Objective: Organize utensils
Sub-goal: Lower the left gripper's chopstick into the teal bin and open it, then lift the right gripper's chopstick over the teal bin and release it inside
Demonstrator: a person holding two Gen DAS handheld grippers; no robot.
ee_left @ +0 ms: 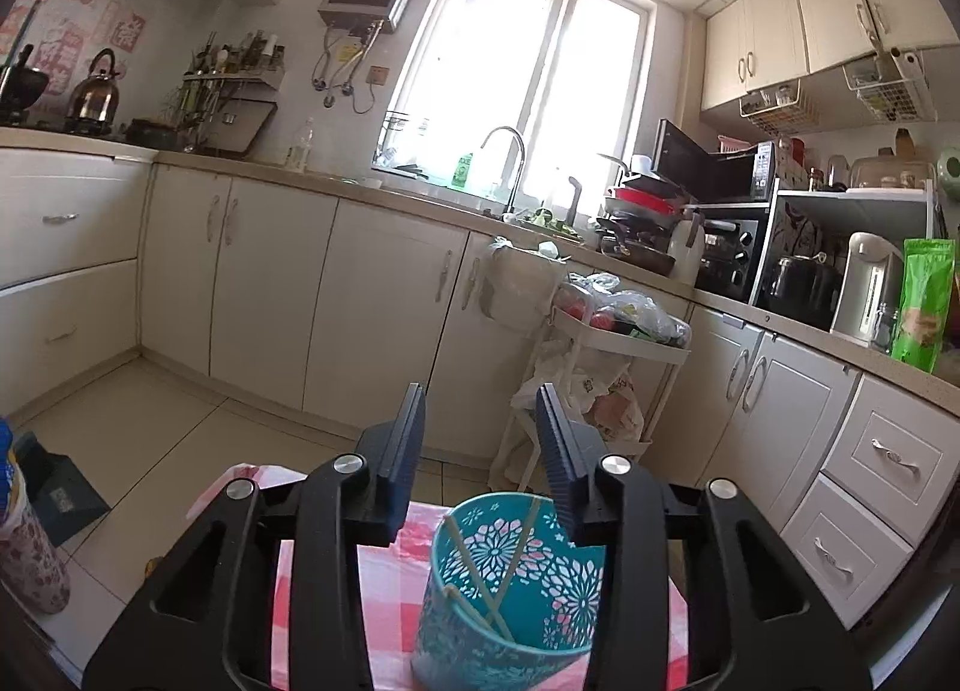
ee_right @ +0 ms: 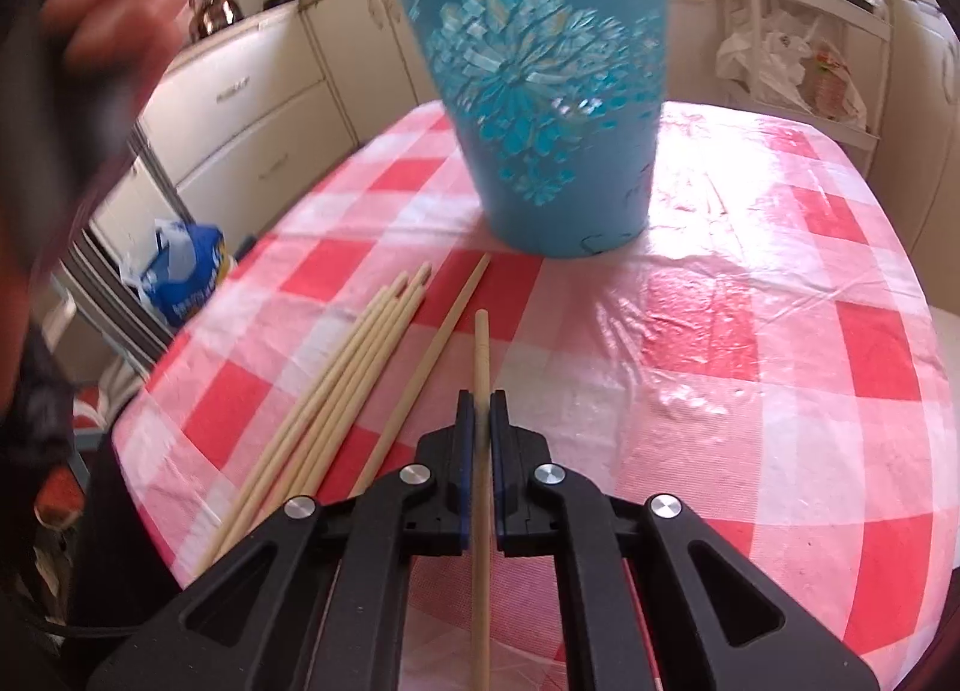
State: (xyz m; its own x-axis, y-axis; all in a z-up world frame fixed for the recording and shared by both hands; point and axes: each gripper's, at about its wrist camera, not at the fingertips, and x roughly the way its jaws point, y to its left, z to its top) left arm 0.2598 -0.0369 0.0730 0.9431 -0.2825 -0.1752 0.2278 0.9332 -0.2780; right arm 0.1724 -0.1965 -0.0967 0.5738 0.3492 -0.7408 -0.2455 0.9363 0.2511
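Right gripper (ee_right: 481,400) pinches one chopstick (ee_right: 481,355); the blue holder (ee_right: 540,90) stands straight ahead. Left gripper (ee_left: 480,397) hangs parted, empty, above it. Next: lift and drop it in.

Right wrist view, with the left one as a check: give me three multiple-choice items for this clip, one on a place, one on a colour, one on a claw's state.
1. Where do the loose chopsticks lie?
A. on the checked tablecloth, this side of the holder
B. on the floor
C. on the counter

2. What colour is the cutout holder?
A. red
B. turquoise
C. white

3. How is the right claw?
A. wide open, empty
B. shut on nothing
C. shut on one chopstick

Key:
1 A, they fan out on the cloth before the holder.
2 B, its wall is turquoise in both views.
3 C, both pads press a single stick.
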